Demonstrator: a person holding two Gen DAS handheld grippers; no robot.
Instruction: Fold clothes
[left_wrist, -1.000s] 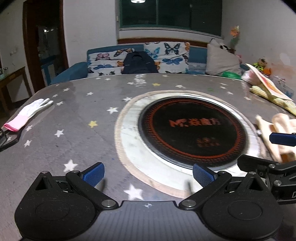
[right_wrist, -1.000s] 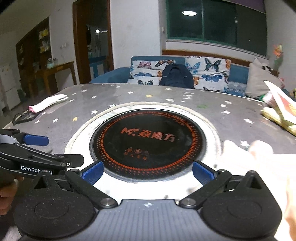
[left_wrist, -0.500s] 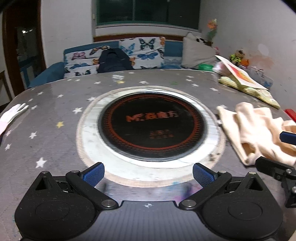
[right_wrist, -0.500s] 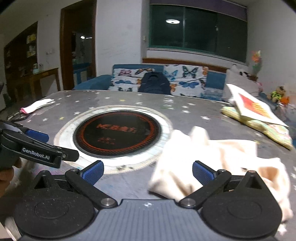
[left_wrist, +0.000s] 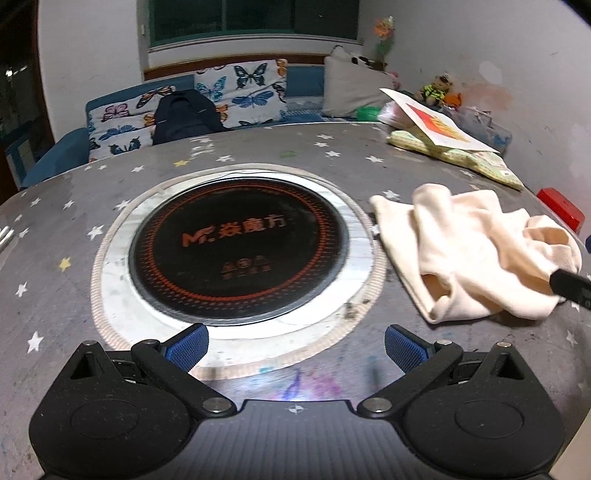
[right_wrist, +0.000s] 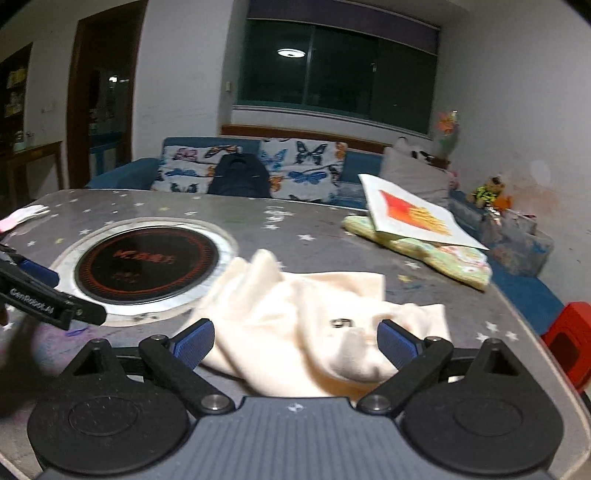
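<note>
- Two hand-held grippers work over a round grey worktop (left_wrist: 59, 229) printed with stars; a black induction hob (left_wrist: 238, 245) sits in its middle.
- Left hand-held gripper (left_wrist: 295, 345): jaws spread wide, nothing between them, over the near rim of the hob's ring.
- Right hand-held gripper (right_wrist: 295, 341): jaws also wide, with the crumpled cream garment (right_wrist: 314, 317) lying between and beneath the blue pads (right_wrist: 194, 341), not clamped.
- The garment lies in a heap just right of the hob.
- A picture book (right_wrist: 413, 216) rests on a folded floral cloth (right_wrist: 439, 254) at the far right.
</note>
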